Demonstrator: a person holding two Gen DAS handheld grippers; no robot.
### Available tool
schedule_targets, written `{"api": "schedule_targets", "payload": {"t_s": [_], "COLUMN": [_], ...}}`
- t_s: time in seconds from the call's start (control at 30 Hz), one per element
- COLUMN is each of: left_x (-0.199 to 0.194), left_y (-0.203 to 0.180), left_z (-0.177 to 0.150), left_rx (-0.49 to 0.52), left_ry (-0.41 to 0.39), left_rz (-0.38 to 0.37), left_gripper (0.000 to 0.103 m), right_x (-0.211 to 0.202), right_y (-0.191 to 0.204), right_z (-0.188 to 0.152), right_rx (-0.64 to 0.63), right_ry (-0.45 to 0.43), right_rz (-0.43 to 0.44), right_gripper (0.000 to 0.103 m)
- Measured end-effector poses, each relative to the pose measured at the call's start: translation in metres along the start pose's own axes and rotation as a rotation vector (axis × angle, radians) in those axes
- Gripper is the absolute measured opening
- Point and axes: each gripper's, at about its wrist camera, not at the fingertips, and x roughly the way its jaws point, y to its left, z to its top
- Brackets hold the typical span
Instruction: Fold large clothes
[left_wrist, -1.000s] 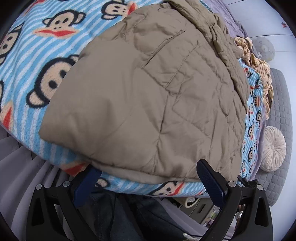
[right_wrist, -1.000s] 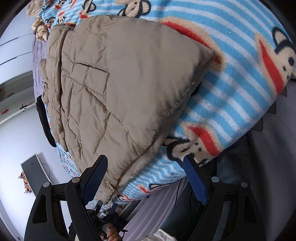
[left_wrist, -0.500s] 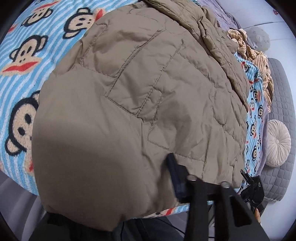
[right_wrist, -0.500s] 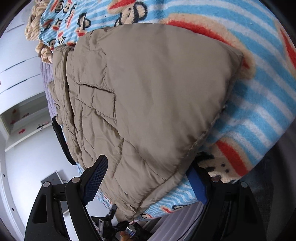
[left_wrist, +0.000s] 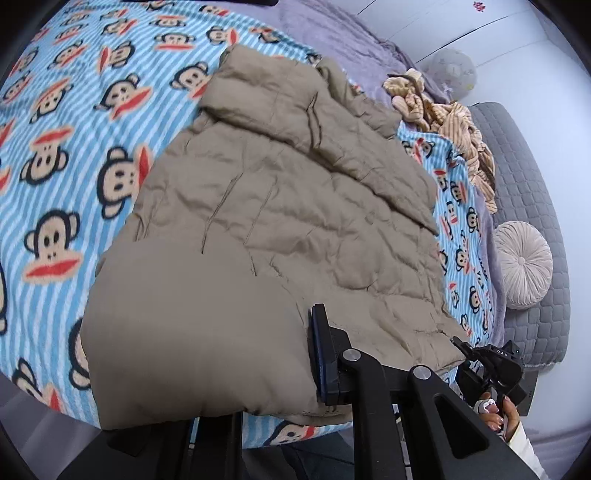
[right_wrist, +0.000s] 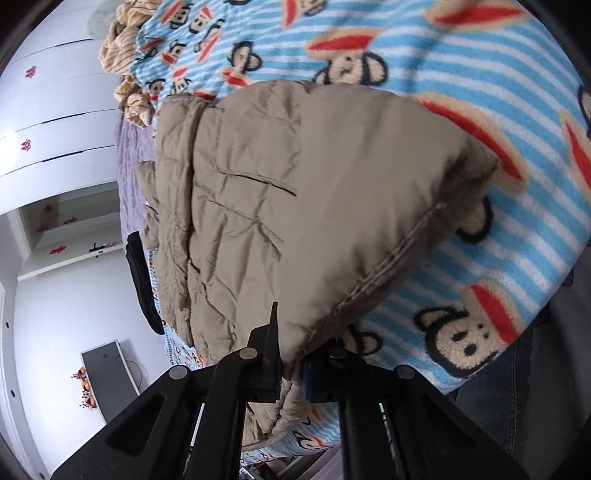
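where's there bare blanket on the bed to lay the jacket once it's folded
The widest bare patch of monkey blanket lies left of the tan jacket in the left wrist view, up to the purple sheet. A narrow strip runs between the jacket and the grey bench. It is crowded at the far corner, where the striped clothes are heaped.

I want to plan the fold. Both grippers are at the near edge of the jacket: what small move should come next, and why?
Probably lift the near edge and carry it toward the far end. The left gripper and right gripper have just closed on the jacket, fabric pinched in both, and its far half lies flat on the blanket.
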Motion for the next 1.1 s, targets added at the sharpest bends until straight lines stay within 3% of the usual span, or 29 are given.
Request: {"api": "schedule_targets", "payload": {"t_s": [0.3, 0.63, 0.83, 1.1], "left_x": [-0.051, -0.069, -0.052, 0.000], "left_y": [-0.049, -0.094, -0.104, -0.091], "left_z": [0.067, 0.131, 0.176, 0.244], "left_rx": [0.021, -0.008, -0.002, 0.023], "left_ry": [-0.211, -0.387, -0.416, -0.356], "left_rz": [-0.041, 0.085, 0.127, 0.172], "left_gripper": [0.017, 0.017, 0.017, 0.017], "right_x": [-0.027, -0.019, 0.011, 0.060], "right_y": [0.097, 0.218, 0.272, 0.311], "right_z": [0.021, 0.068, 0.100, 0.133], "right_rx": [-0.284, -0.571, -0.675, -0.710], "right_ry": [-0.020, 0.031, 0.072, 0.050], "right_rz": [0.042, 0.069, 0.055, 0.027], "right_gripper": [0.007, 0.007, 0.007, 0.007]}}
